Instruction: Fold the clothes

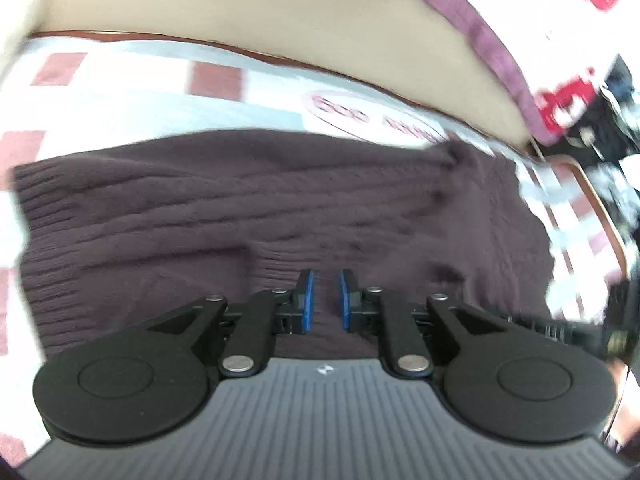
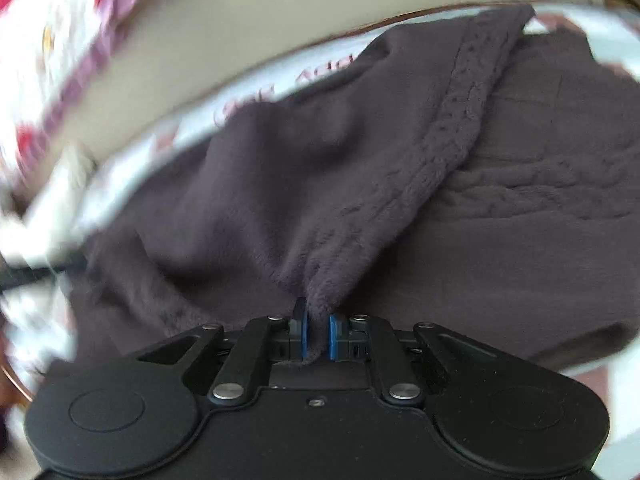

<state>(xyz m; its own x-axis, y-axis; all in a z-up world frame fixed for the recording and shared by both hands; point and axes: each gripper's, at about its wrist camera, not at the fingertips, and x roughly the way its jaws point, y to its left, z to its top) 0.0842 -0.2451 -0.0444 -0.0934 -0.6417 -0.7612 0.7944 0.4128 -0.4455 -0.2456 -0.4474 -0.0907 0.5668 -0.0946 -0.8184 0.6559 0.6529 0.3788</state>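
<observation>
A dark purple knitted sweater (image 1: 240, 208) lies spread on a table covered by a white and red checked cloth (image 1: 120, 92). My left gripper (image 1: 326, 300) hovers over the sweater's ribbed part with a narrow gap between its blue pads (image 1: 307, 300). Nothing is caught between them. In the right wrist view, my right gripper (image 2: 317, 336) is shut on a bunched fold of the sweater (image 2: 360, 200). The fabric rises from the jaws in a ridge with a cable-knit band. Both views are blurred.
The table's brown rim (image 1: 600, 208) curves along the far and right side, with a beige surface (image 1: 240, 8) beyond it. A white fabric with red print and a purple border (image 1: 500, 52) hangs past the far edge and shows again as white and red fabric (image 2: 60, 60) in the right wrist view.
</observation>
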